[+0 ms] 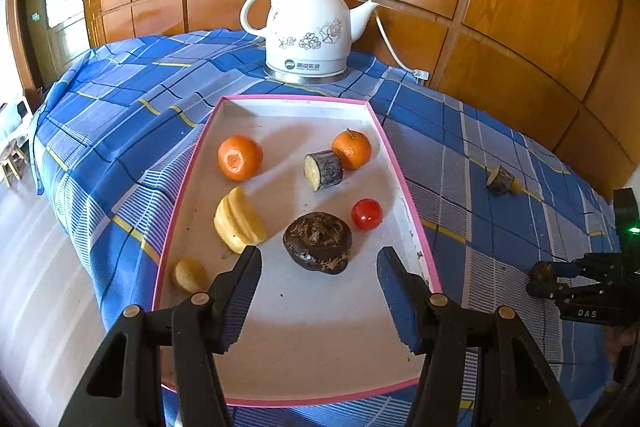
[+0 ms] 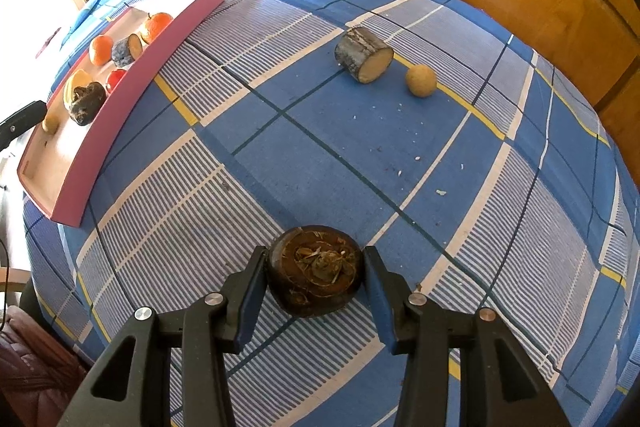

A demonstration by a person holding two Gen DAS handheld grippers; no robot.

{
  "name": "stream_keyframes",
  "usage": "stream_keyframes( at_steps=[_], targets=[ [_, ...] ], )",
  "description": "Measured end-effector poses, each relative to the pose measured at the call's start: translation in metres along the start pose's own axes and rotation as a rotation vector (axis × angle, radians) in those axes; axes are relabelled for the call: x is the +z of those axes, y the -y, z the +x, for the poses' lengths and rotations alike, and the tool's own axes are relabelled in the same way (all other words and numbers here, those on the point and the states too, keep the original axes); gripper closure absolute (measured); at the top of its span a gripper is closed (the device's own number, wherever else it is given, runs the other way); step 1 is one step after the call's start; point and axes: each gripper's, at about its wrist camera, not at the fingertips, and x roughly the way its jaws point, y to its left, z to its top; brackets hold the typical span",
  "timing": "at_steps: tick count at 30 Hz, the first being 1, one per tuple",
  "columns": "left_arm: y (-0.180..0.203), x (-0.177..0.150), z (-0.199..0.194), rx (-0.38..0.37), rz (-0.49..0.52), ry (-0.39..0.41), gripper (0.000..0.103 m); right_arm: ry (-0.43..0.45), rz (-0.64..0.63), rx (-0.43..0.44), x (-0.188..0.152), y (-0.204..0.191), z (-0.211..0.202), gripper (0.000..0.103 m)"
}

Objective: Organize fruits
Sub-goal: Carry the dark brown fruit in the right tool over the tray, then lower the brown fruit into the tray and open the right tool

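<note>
A pink-rimmed white tray [image 1: 400, 163] lies on the blue checked cloth and holds two oranges [image 1: 240, 157], a cut cane piece [image 1: 324, 170], a red tomato [image 1: 367, 213], a yellow fruit wedge [image 1: 238, 221], a dark water chestnut [image 1: 318, 242] and a small tan fruit [image 1: 189, 274]. My left gripper [image 1: 319, 267] is open and empty above the tray's near half. My right gripper [image 2: 315, 269] is shut on another dark water chestnut [image 2: 316, 281] at the cloth, right of the tray [image 2: 132, 95]. A cane piece [image 2: 364, 55] and a small tan fruit [image 2: 421, 81] lie on the cloth beyond.
A white electric kettle [image 1: 308, 31] with its cord stands behind the tray. Wooden wall panels [image 1: 520, 27] close the back and right. The table edge drops off to the left toward the floor [image 1: 36, 267].
</note>
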Motion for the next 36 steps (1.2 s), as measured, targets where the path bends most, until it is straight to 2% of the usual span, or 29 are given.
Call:
stream_keyframes(
  at_steps=[3, 5, 11, 16, 21, 25, 29, 31, 32, 36],
  targets=[
    [-0.005, 0.001, -0.004, 0.001, -0.007, 0.01, 0.042, -0.018, 0.014, -0.013, 0.004, -0.003, 0.0, 0.056],
    [-0.01, 0.002, -0.005, 0.005, -0.017, 0.015, 0.042, -0.007, 0.035, 0.012, 0.01, -0.007, -0.003, 0.056],
    [-0.029, 0.001, -0.006, 0.02, -0.059, 0.015, 0.042, 0.086, 0.033, 0.12, 0.044, -0.041, -0.025, 0.056],
    [-0.038, 0.0, -0.007, 0.018, -0.08, 0.015, 0.042, 0.168, -0.014, 0.203, 0.087, -0.089, -0.036, 0.056],
    [-0.042, -0.001, -0.008, 0.008, -0.089, 0.017, 0.042, 0.197, -0.033, 0.239, 0.127, -0.123, -0.028, 0.056],
    [-0.045, -0.002, -0.006, 0.004, -0.1, 0.007, 0.042, 0.18, -0.031, 0.249, 0.155, -0.141, -0.008, 0.056],
    [-0.051, -0.005, -0.004, 0.005, -0.116, -0.002, 0.042, 0.147, -0.009, 0.245, 0.167, -0.144, 0.015, 0.055],
    [-0.052, -0.006, -0.004, 0.004, -0.12, -0.005, 0.042, 0.145, 0.022, 0.256, 0.169, -0.14, 0.02, 0.051],
    [-0.053, -0.006, -0.003, 0.004, -0.121, -0.005, 0.042, 0.147, 0.038, 0.265, 0.169, -0.137, 0.02, 0.048],
    [-0.052, -0.005, -0.003, 0.0, -0.122, -0.002, 0.042, 0.169, 0.058, 0.27, 0.162, -0.129, 0.01, 0.047]
  ],
)
